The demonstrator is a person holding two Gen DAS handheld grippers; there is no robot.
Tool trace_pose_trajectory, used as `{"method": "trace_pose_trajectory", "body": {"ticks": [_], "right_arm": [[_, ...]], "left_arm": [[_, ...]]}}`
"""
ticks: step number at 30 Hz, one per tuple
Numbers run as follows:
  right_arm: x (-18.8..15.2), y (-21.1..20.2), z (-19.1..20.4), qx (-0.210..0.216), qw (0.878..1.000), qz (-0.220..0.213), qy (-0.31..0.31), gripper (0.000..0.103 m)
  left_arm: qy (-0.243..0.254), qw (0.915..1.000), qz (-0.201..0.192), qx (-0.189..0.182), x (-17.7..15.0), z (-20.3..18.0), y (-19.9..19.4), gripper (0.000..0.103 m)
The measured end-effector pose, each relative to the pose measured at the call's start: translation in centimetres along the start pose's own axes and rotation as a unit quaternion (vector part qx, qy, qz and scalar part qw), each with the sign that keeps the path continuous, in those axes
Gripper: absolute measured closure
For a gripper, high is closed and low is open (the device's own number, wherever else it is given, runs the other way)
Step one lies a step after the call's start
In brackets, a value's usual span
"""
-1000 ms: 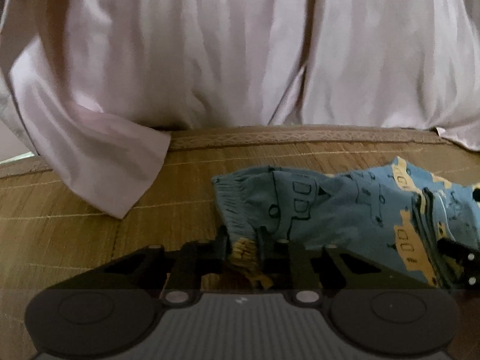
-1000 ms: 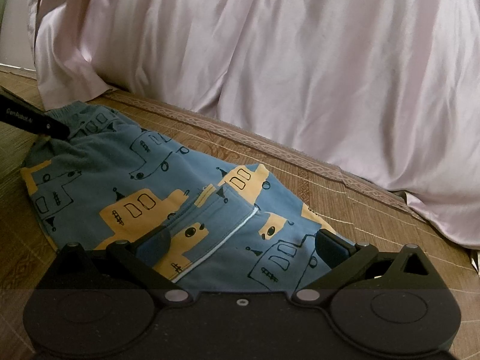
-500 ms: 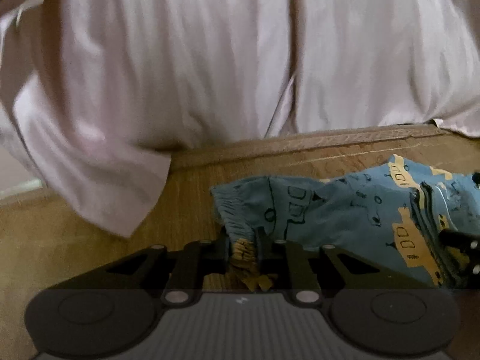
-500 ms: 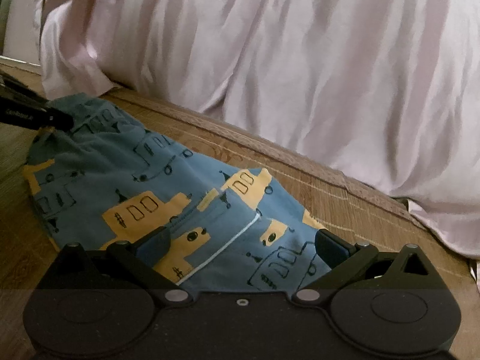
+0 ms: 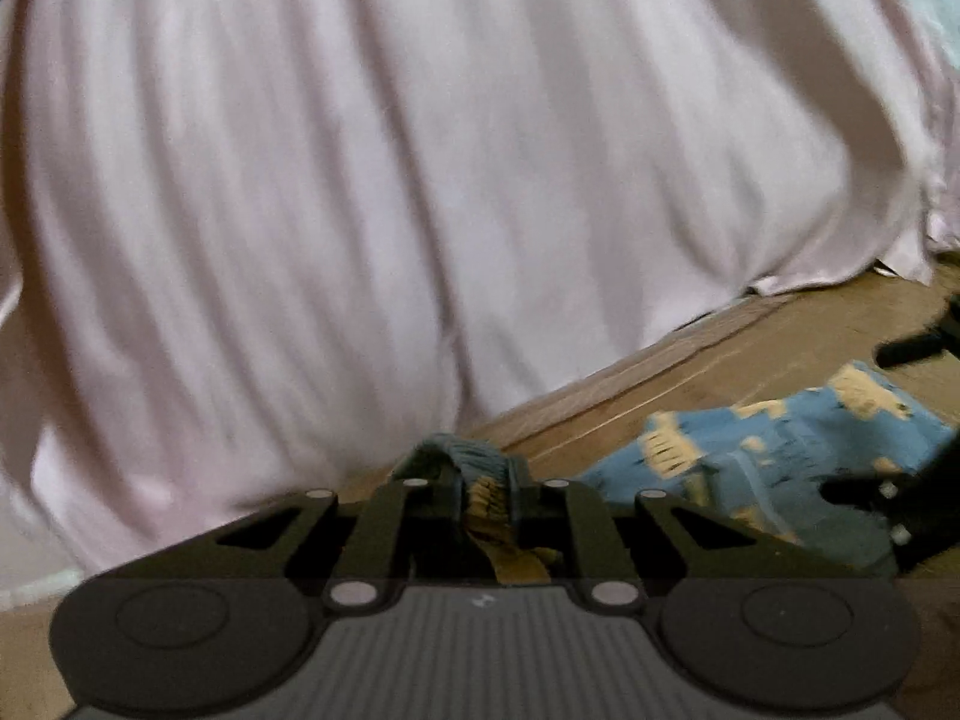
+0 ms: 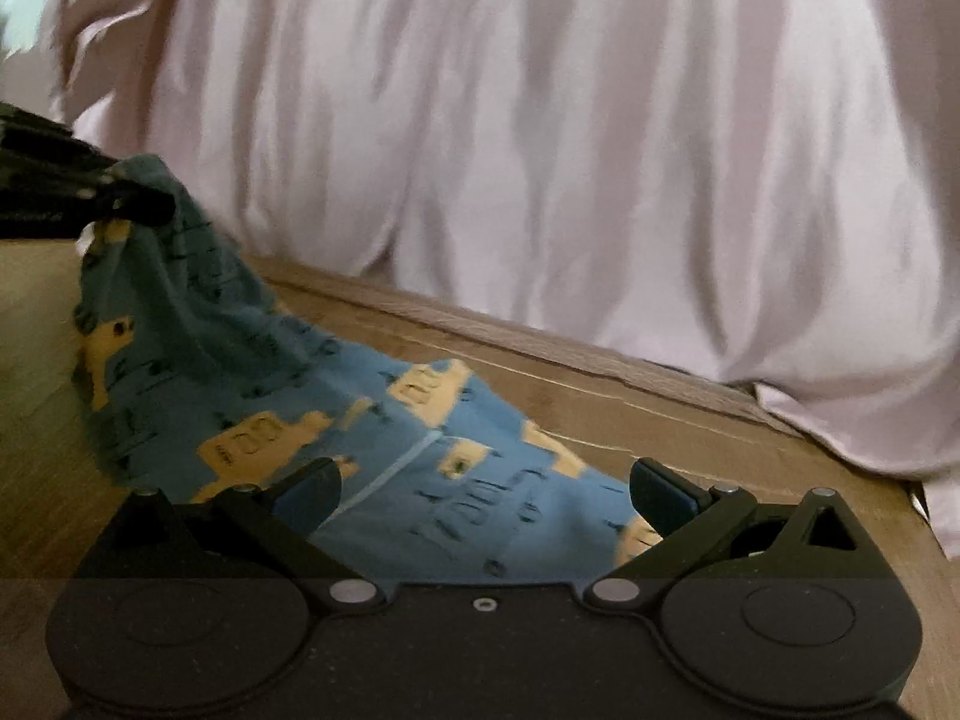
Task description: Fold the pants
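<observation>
Small blue pants printed with yellow vehicles lie on a woven mat. My left gripper is shut on a corner of the pants, and that corner is lifted off the mat. In the right wrist view the left gripper shows at the far left, holding the raised corner so the cloth hangs in a peak. My right gripper is open, with its blue-padded fingers spread low over the near end of the pants. Its fingers also show at the right edge of the left wrist view.
A pale pink sheet hangs in folds behind the mat and fills the background in both views, the sheet reaching down to the mat's bordered edge. Bare mat lies to the left of the pants.
My left gripper has lifted the pants corner up off the mat and swung, so the cloth now peaks. The right gripper has stayed open over the near end.
</observation>
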State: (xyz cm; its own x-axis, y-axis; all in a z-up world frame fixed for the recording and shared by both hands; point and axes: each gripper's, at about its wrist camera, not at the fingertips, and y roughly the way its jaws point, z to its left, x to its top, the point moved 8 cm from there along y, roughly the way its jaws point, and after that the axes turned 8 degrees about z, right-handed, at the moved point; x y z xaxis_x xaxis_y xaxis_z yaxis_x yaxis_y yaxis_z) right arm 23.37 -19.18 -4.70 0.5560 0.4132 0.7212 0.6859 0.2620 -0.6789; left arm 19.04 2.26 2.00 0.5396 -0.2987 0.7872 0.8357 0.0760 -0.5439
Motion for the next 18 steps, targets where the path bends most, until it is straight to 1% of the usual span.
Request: {"method": "trace_pose_trajectory", "body": {"ticks": [2, 3, 4, 7, 8, 10, 11, 13, 15, 16, 18], "right_arm": [[-0.5, -0.2, -1.1, 0.003, 1.000, 0.004, 0.015, 0.001], [-0.8, -0.4, -1.5, 0.001, 1.000, 0.003, 0.019, 0.001], [-1.1, -0.5, -1.9, -0.001, 1.000, 0.004, 0.023, 0.001], [-1.9, -0.7, -2.7, 0.005, 0.999, 0.010, 0.048, 0.001], [-2.1, -0.7, -2.7, 0.009, 0.999, 0.012, 0.049, 0.001], [-2.3, -0.7, -2.4, 0.012, 0.999, 0.014, 0.039, 0.001], [-2.3, -0.7, -2.2, 0.013, 0.999, 0.014, 0.035, 0.001], [-2.1, -0.7, -1.5, 0.022, 0.999, 0.014, 0.030, 0.001], [-1.8, -0.7, -0.7, 0.032, 0.999, 0.014, 0.026, 0.001], [-1.7, -0.6, -0.2, 0.037, 0.999, 0.015, 0.021, 0.001], [-1.5, -0.5, 1.0, 0.046, 0.999, 0.020, 0.002, 0.001]], "left_arm": [[0.037, 0.9993, -0.004, 0.007, 0.6, -1.7, 0.0, 0.088], [0.046, 0.9988, -0.001, 0.017, 0.6, -2.1, 0.2, 0.088], [0.041, 0.9989, 0.008, 0.024, 0.4, -2.1, 0.5, 0.088], [-0.001, 0.9981, 0.050, 0.036, -1.2, -0.6, 1.6, 0.087], [-0.009, 0.9969, 0.066, 0.043, -2.1, 0.2, 2.1, 0.086], [-0.027, 0.9937, 0.100, 0.043, -4.2, 1.9, 3.5, 0.081], [-0.040, 0.9909, 0.121, 0.043, -5.3, 2.6, 4.1, 0.079], [-0.090, 0.9822, 0.161, 0.035, -7.3, 4.1, 5.2, 0.074], [-0.140, 0.9724, 0.185, 0.028, -8.6, 5.4, 5.9, 0.070], [-0.159, 0.9686, 0.190, 0.021, -8.9, 5.9, 6.1, 0.067], [-0.184, 0.9638, 0.192, 0.019, -9.1, 6.4, 6.0, 0.044]]}}
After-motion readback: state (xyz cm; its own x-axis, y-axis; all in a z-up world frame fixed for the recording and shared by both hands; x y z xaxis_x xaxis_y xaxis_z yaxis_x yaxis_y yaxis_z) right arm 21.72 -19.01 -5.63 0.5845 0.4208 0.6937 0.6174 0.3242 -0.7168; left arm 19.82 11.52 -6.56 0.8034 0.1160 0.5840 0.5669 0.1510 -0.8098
